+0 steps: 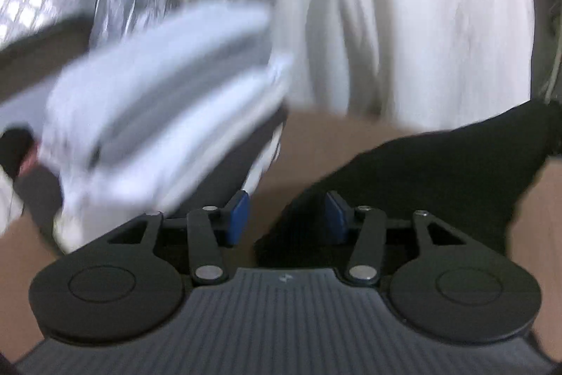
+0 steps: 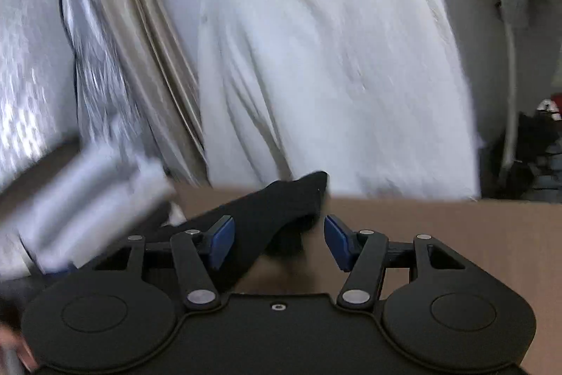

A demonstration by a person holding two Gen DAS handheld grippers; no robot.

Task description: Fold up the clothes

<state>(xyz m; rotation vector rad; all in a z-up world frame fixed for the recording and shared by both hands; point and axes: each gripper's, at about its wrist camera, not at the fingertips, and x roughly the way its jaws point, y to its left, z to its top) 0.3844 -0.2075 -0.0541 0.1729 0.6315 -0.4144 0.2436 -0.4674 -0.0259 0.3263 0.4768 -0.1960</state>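
We see the left gripper [image 1: 287, 217] and right gripper [image 2: 279, 243] with jaws spread, pinching nothing. The black garment [image 2: 277, 202] lies on the brown surface [image 2: 456, 234], just beyond both; a white draped cloth [image 2: 333, 76] hangs far behind.

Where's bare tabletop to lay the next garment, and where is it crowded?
In the right wrist view, bare brown tabletop runs right of the black garment, bordered behind by the white draped sheet. A smaller strip lies between the garment and the white folded stack. The left side is crowded.
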